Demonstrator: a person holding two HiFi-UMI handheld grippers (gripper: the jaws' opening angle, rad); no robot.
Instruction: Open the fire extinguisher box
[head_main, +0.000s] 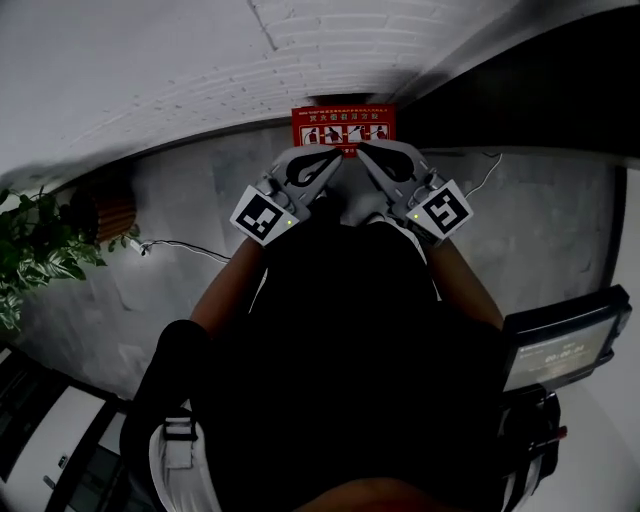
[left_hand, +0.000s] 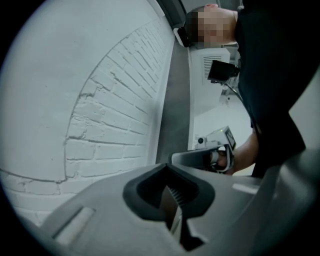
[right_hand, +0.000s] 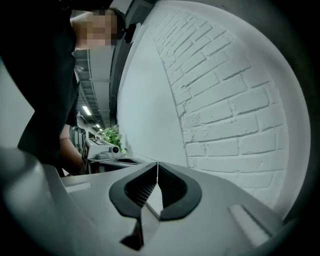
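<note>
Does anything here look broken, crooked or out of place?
Nothing stands out. The red fire extinguisher box sits straight against the white brick wall, and the left gripper and right gripper both hang before it, shut and empty.

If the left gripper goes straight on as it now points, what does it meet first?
The left gripper likely meets the white brick wall, which fills its view; the red box may lie lower, depth unclear.

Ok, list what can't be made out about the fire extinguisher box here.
- Head view: only a red panel of the fire extinguisher box shows; the left tool and right tool cover its near edge, hiding any latch or door.
- Head view: its print is too small to read.
- Both gripper views: box out of frame; they face the brick wall.
</note>
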